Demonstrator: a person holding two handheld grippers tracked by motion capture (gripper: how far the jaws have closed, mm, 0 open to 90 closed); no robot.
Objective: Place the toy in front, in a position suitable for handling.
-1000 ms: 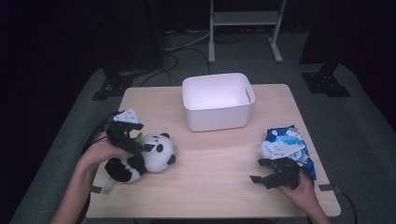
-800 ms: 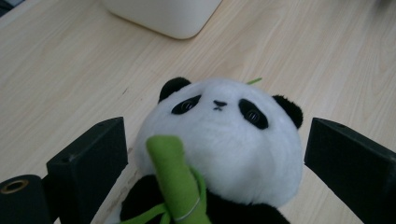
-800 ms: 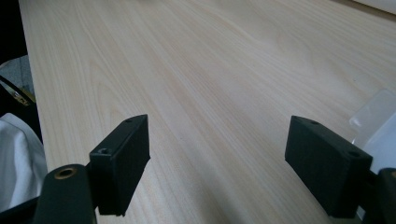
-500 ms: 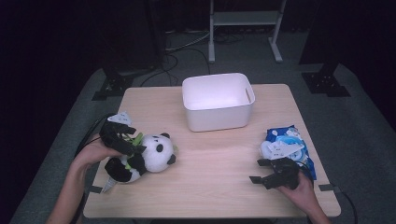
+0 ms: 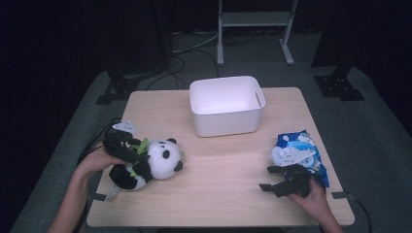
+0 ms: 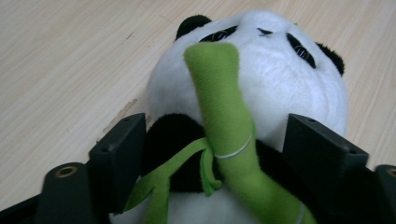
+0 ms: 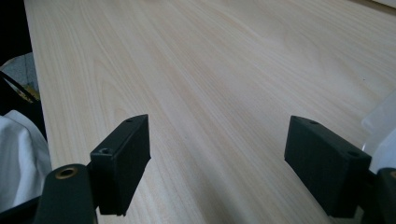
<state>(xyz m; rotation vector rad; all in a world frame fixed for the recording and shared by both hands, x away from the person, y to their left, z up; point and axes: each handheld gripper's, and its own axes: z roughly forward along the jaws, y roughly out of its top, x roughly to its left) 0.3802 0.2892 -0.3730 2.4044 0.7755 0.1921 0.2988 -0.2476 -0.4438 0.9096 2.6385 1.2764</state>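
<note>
Left tool (image 5: 127, 151) sits with its two black jaws spread wide on either side of the plush panda (image 5: 154, 162), at the dark band below the white head; in the left gripper view the jaws stand beside the toy's body but I cannot tell if they press it. A green felt bamboo stalk (image 6: 229, 135) lies over the panda's chest and reaches up to its face. The panda lies on its side near the front left corner of the light wooden bench (image 5: 223, 194). Right tool (image 5: 279, 180) rests low at the front right of the bench, its jaws released and wide apart with bare wood between them. Just behind it lies a blue and white snack bag (image 5: 302, 153), close to the right edge. A white plastic bin (image 5: 227, 106) stands at the middle back of the bench, well apart from both toys and hands.
</note>
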